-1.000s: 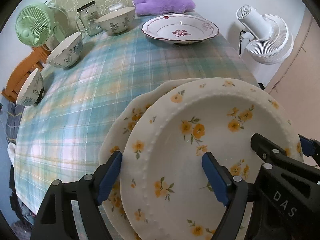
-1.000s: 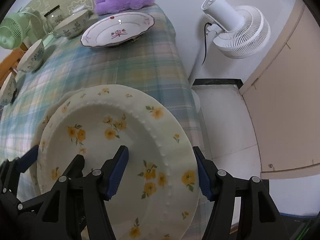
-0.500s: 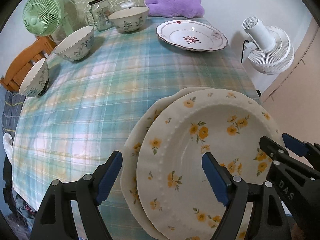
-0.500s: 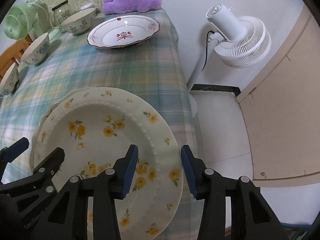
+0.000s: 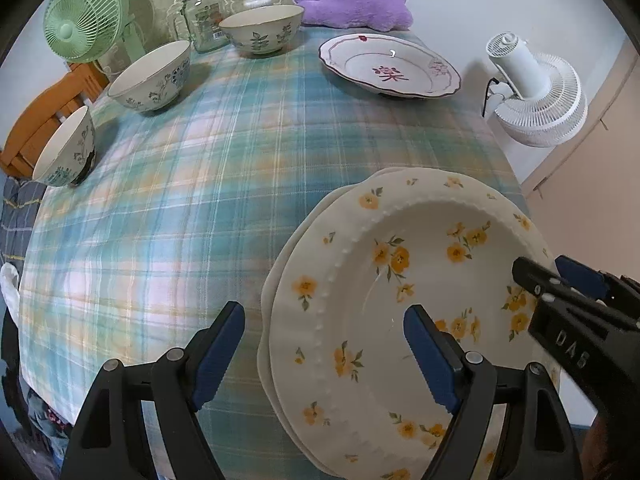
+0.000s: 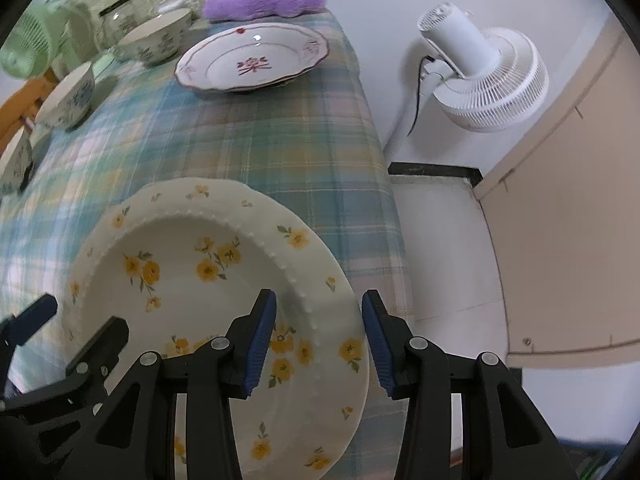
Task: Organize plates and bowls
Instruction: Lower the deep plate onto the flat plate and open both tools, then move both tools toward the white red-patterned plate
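Observation:
Two cream plates with yellow flowers lie stacked at the table's near right corner. The top plate (image 5: 360, 320) (image 6: 180, 280) sits slightly right of the lower plate (image 5: 267, 292). My right gripper (image 6: 318, 344) is shut on the top plate's right rim, with one pad inside the beaded ridge and one outside the edge. My left gripper (image 5: 324, 356) hangs open over the stack's left edge, one finger above the cloth and one above the plate's well, touching nothing. A white plate with a red pattern (image 5: 390, 68) sits at the far right. Three blue-patterned bowls (image 5: 262, 28) (image 5: 152, 76) (image 5: 66, 152) stand along the far left.
A plaid tablecloth (image 5: 200, 200) covers the table. At the back stand a glass jar (image 5: 202, 16), a green fan (image 5: 82, 28) and a purple plush (image 5: 352, 4). A white fan (image 6: 480, 72) stands on the floor beyond the table's right edge. A wooden chair (image 5: 36, 132) is on the left.
The right jaws have narrowed onto the top plate's right rim. The left gripper has drawn back and leftward, so its left finger now stands off the plates.

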{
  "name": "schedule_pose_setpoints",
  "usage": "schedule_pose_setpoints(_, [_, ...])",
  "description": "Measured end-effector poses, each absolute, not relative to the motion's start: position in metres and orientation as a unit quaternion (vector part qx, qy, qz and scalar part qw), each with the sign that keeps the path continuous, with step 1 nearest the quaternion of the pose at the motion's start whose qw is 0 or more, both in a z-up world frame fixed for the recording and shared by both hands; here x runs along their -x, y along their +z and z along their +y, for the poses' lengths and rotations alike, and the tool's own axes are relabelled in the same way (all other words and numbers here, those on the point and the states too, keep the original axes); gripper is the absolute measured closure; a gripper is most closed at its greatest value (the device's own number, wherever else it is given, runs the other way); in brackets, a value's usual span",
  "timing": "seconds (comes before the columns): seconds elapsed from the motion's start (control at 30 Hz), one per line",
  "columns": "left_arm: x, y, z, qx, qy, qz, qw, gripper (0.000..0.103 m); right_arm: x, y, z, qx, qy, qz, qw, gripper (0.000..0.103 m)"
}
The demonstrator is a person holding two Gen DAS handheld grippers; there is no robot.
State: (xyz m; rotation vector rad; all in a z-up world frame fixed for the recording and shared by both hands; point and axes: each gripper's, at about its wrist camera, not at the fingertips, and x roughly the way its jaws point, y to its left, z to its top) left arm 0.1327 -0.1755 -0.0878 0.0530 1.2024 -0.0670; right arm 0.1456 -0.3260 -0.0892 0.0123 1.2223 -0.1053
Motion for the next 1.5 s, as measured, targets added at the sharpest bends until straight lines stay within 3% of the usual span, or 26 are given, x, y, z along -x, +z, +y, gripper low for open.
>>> schedule_pose_setpoints(0.37, [-0.132,-0.062,-0.163,-0.042,-0.104,0.543,0.832,0.017,-0.127,-0.056,-0.301,-0.041,-0.061,0.549,0.833,0.053])
schedule_pose_setpoints(0.43, [-0.131,-0.055,-0.16,-0.047,-0.113,0.534,0.836,0.014,-0.124,-0.048,-0.294,-0.041,-0.067,0.543,0.836,0.041])
schedule_pose_setpoints(0.53, [-0.131,-0.044,-0.153,-0.051,-0.123,0.523,0.842,0.013,-0.118,-0.035,-0.284,-0.043,-0.081,0.527,0.845,0.033])
schedule_pose_setpoints(1.07, [-0.17,-0.002,-0.149,-0.051,-0.125,0.48,0.867,0.013,-0.147,0.013,-0.276,-0.067,-0.098,0.483,0.868,0.033])
schedule_pose_setpoints(1.5, [-0.249,-0.009,-0.198,-0.041,-0.067,0.469,0.88,0.015,-0.236,0.002,-0.324,-0.062,-0.066,0.474,0.876,0.033])
